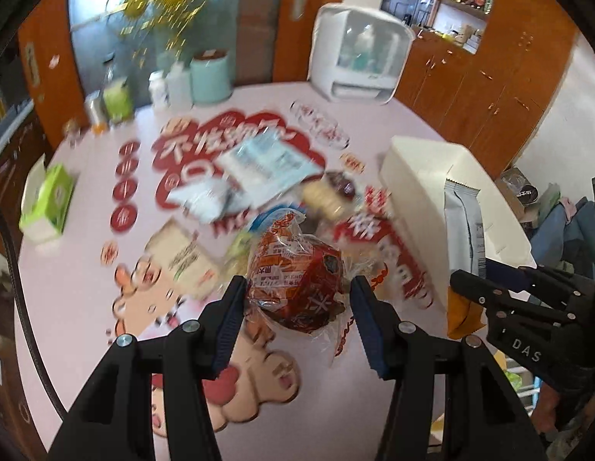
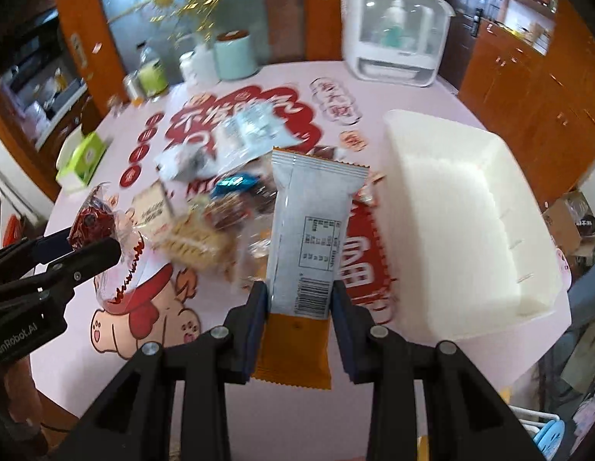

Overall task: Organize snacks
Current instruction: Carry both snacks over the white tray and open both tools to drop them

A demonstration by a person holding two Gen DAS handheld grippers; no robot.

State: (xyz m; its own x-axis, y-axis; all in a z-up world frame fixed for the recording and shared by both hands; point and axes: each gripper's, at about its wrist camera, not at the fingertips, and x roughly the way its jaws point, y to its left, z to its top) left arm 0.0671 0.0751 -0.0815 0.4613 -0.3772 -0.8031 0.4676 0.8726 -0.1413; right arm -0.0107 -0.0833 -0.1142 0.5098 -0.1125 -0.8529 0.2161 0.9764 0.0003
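1. Gripping a red snack bag point(image 1: 293, 280) in clear crinkled wrap, the left claw point(image 1: 297, 307) presses it from both sides above the pink tabletop point(image 1: 78, 288); only the left wrist view shows the bag's printed face.
2. The right wrist view shows the same bag from the side, at the left edge, and alone shows the open inside of the white bin point(image 2: 462, 207), which holds nothing visible.
3. The right claw point(image 2: 299, 307) is clenched on a grey-and-orange snack packet point(image 2: 312, 230), held upright with its orange end toward the camera; the left wrist view shows this packet only as a narrow strip at the right, in front of the bin's outer wall.
4. The remaining snack pile point(image 2: 220, 223) lies blurred at mid-tabletop, left of the bin.
5. The bin sits at the tabletop's right edge. Bare tabletop lies below both claws; a green tissue box point(image 1: 47, 203) stands near the left edge, and jars and a white appliance point(image 1: 358, 53) line the far edge.
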